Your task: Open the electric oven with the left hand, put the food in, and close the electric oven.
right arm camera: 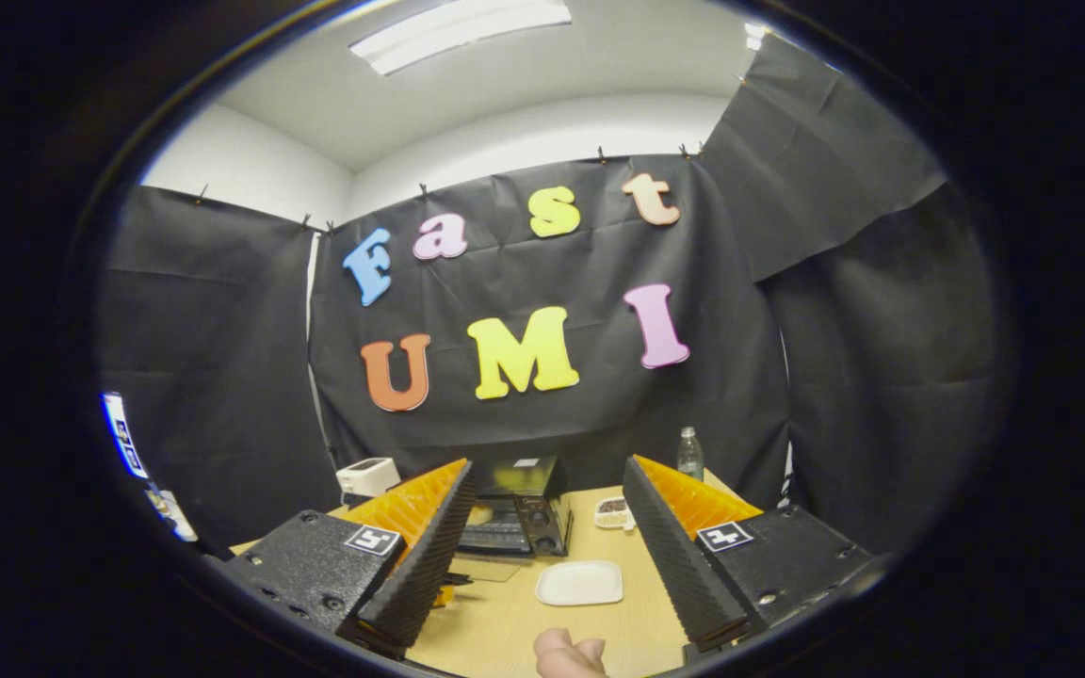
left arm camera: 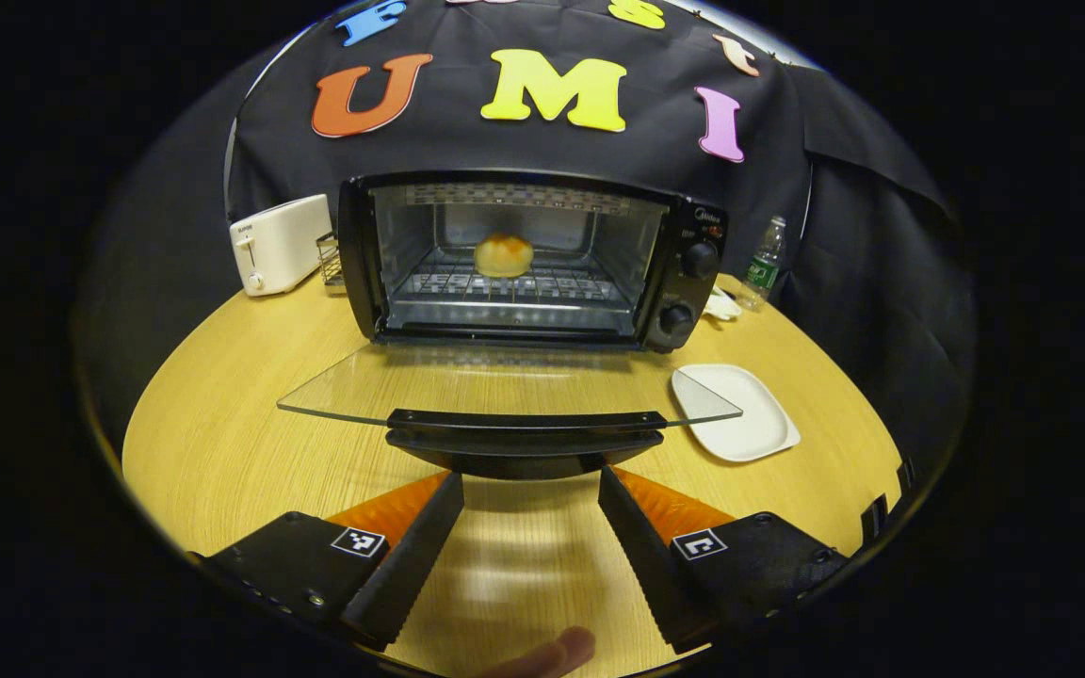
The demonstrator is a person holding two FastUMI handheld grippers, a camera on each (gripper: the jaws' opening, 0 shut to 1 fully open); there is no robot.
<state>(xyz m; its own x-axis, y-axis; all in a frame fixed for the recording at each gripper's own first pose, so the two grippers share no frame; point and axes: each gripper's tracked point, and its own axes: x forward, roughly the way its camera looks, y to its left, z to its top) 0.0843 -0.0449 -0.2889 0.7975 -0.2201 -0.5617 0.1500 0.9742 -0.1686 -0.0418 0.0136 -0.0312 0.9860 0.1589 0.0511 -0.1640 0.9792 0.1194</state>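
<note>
In my left gripper view, going left to right, a white toaster (left arm camera: 279, 244) stands at the back left of the wooden worktop (left arm camera: 222, 443), with small dark lettering near its top that is too small for me to read. Just beside it sits a small wire rack (left arm camera: 330, 259), half hidden by the electric oven (left arm camera: 531, 259). The oven faces me squarely, its long axis running across the view. Its glass door (left arm camera: 505, 391) is folded down flat toward me, and the door's dark handle (left arm camera: 524, 438) lies just past the tips of my left gripper (left arm camera: 530, 513). The food (left arm camera: 503, 255), a round golden bun, rests on the wire shelf inside the oven, near the middle. The control panel on the oven's right side carries a small brand mark above two knobs (left arm camera: 699, 260), which I cannot make out. A white square plate (left arm camera: 742, 414) lies on the worktop to the right of the door, one corner under the glass. A clear bottle (left arm camera: 765, 262) with a green label stands at the back right; its print is unreadable. My left jaws are spread wide, gripping nothing.

In my right gripper view, the right gripper (right arm camera: 549, 551) is raised above the worktop, jaws apart and empty, with the oven and plate seen small between them.
</note>
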